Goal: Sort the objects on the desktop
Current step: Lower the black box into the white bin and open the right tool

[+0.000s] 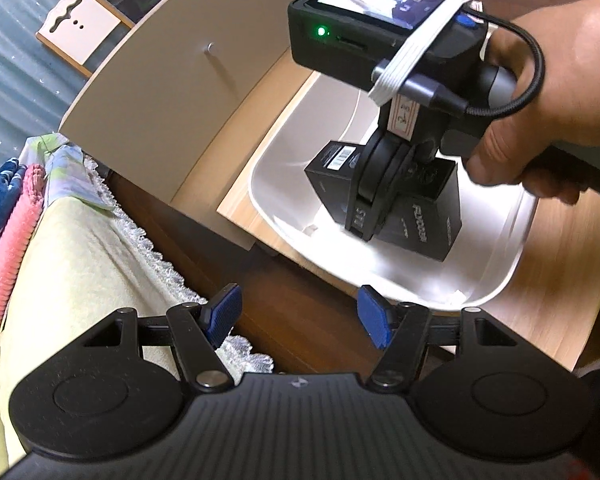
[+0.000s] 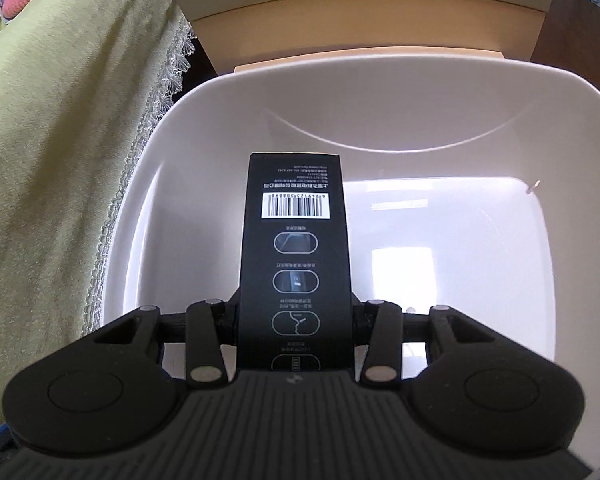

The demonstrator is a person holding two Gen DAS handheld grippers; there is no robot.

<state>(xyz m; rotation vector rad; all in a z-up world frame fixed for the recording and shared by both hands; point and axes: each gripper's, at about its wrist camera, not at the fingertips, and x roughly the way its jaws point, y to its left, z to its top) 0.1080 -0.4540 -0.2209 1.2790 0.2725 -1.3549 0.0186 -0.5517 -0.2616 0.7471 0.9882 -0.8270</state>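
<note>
1 black box (image 2: 296,256), clamped by the right gripper (image 2: 296,320), is inside the white bin (image 2: 380,68), unreleased; left gripper (image 1: 300,316) gapes wide, empty.

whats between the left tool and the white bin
Left wrist view: only dark wooden floor between the open left tool and the white bin.

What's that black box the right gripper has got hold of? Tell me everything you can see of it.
The black box is a long, narrow carton, cardboard by its look, matte, printed with a white barcode label, small white text and a row of rounded icons. The right gripper clamps its long sides. It is held inside the white tub, pointing away from the camera. From the left wrist view it looks low over the tub floor; whether it touches I cannot tell.
</note>
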